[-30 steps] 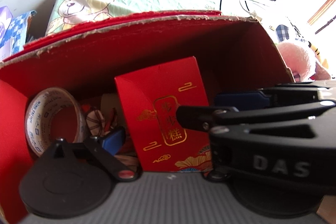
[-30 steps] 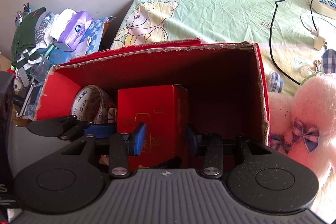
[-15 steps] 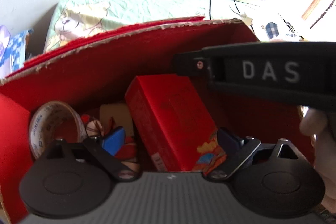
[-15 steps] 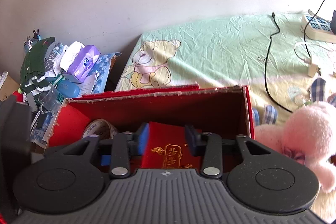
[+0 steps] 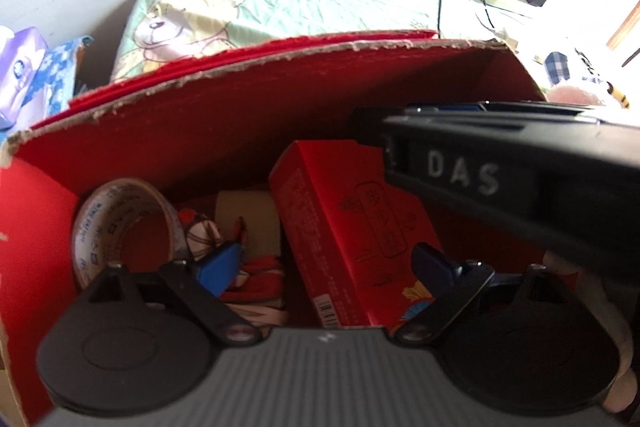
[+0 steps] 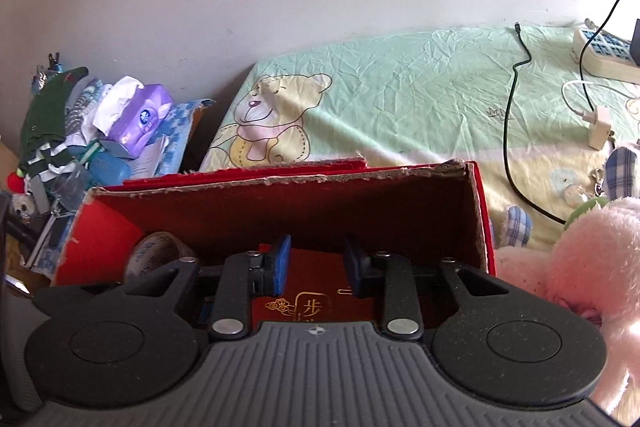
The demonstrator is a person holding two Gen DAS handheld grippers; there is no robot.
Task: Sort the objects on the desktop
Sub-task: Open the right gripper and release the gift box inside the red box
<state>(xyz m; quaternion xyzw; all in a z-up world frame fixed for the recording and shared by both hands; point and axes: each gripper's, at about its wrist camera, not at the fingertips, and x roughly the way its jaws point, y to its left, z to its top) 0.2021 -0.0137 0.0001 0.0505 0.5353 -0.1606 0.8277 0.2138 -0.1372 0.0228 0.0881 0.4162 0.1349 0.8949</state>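
Red crate on the bed, holding a tape roll and a red box tilted, long axis leaning up-left. Right tongs closing w/ the box top between them, pads not seen pressing; nearer hand. Left tongs spread wide, box's lower end between them, untouched.

carton — holds tape roll at left | gift box just right of centre

tape roll half hidden
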